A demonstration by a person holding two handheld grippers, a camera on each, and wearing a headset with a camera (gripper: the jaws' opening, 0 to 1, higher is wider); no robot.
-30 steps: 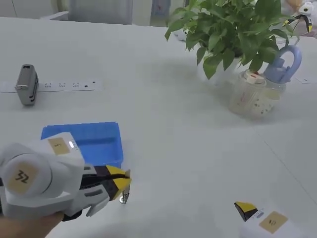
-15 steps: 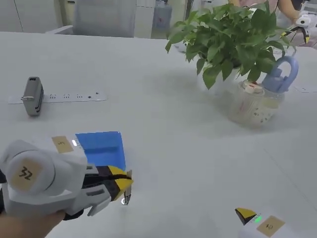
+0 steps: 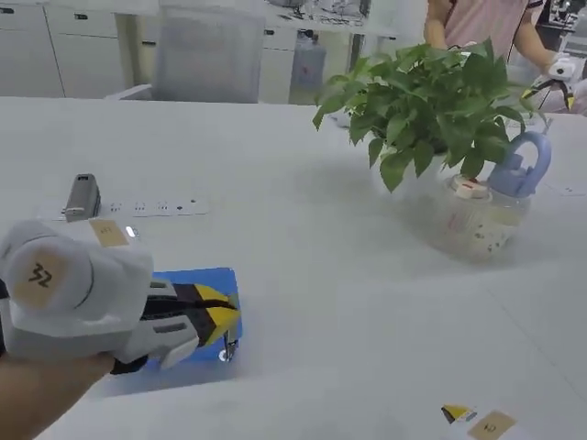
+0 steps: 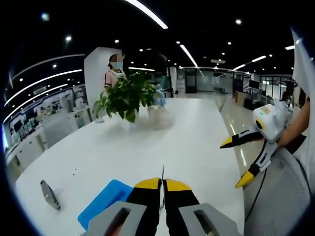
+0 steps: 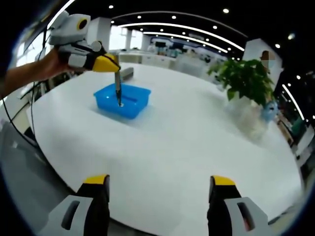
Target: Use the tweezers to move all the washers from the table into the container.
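A washer is too small to make out for certain. A pale speck at the tip of the tweezers point(image 5: 118, 88) may be one (no more can be said). The tweezers hang point-down over the blue container point(image 5: 129, 112), with the tip inside its rim in the right gripper view. Whether the tip touches the container's floor cannot be told. In the head view the tip point(image 3: 227, 348) sits by the container's near corner point(image 3: 206, 277).

The left tongs point(image 5: 110, 64) are clenched on the tweezers' upper end, the yellow jaws pressed together around them. The right tongs point(image 5: 158, 180) are released, with the jaws standing wide apart, and they wait well off to the side above the bare surface point(image 5: 187, 137).

The step in hand looks like the drop, with a washer carried over the container and not yet let go. The next move would call for easing the squeeze a little so that the tweezers spread and the washer falls inside, while keeping enough hold that the tweezers do not slip out.

By count there is one pair of tweezers, one container and two tongs, with at most one possible washer. Farther out on the surface stand one potted plant point(image 3: 431, 101), one clear jar with a blue handle point(image 3: 477, 206) and one power strip point(image 3: 151, 208) with a grey plug block point(image 3: 83, 195) at its end.
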